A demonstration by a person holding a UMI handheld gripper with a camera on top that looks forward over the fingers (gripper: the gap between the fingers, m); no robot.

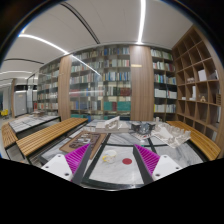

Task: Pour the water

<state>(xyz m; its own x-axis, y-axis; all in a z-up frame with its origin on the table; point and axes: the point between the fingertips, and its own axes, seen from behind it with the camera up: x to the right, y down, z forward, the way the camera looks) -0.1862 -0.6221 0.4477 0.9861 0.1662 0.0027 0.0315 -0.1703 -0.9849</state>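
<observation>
Cluttered table (118,170), red spot (127,160)

Small items on the table (112,165) beyond the fingers (a red dot among them) too tiny to identify.

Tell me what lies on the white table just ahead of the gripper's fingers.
On the white table, between and just beyond the open fingers of the gripper, lies a small red round thing and a pale object. More clutter sits farther back, too small to identify.
</observation>
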